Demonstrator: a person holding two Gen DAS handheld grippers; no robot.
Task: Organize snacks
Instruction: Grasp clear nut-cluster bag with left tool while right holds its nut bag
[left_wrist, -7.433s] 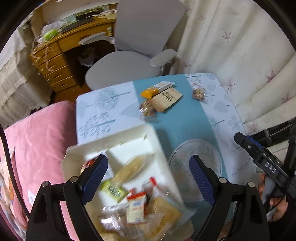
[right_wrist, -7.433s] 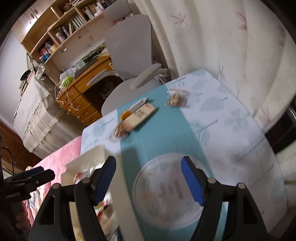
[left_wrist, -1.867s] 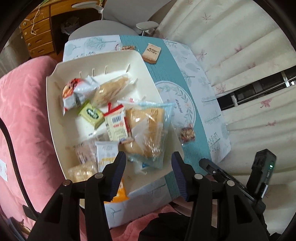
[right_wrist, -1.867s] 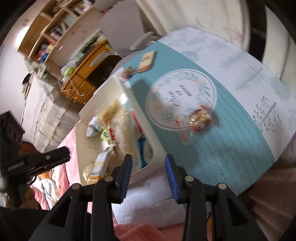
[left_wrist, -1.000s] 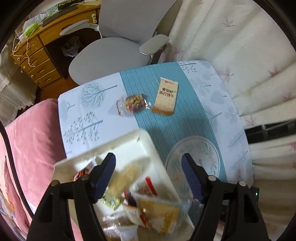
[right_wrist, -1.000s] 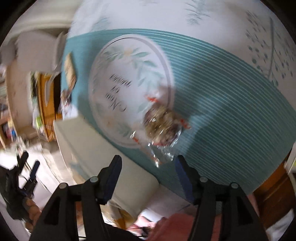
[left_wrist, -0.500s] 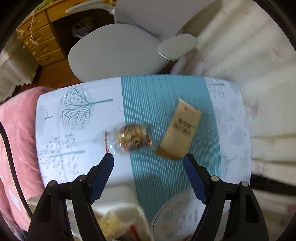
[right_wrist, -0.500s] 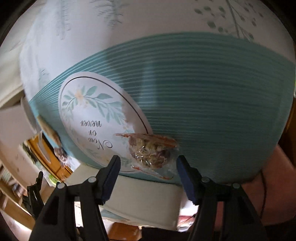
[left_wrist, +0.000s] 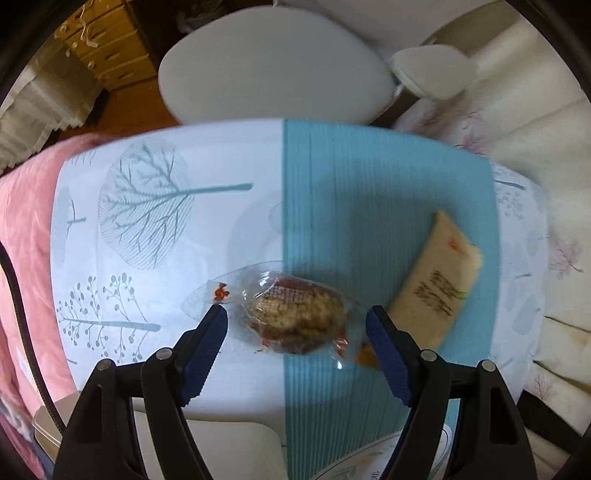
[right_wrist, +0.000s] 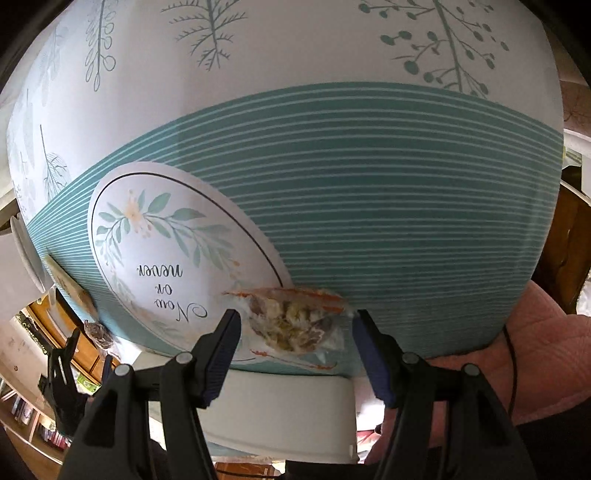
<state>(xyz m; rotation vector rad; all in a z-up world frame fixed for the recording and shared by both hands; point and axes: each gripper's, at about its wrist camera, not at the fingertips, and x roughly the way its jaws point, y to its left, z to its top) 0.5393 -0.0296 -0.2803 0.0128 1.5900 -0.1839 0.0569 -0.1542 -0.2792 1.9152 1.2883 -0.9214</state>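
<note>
While both jaws gape astride wrapped snacks (left_wrist: 295, 317) (right_wrist: 291, 325), only left wrist shows beige packet (left_wrist: 436, 280).

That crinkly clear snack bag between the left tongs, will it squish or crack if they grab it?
The clear snack bag probably crinkles and slips, since its loose wrapper ends look thin and shiny. The lumpy brown cake inside looks crumbly, so a hard squeeze from the left tongs might break it. It seems light.

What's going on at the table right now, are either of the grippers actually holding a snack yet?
Not yet. The left gripper stands open around a clear-wrapped nut snack on the tablecloth, with a beige packet beside it. The right gripper is open around another clear-wrapped snack at the edge of the printed circle. Neither has closed.
</note>
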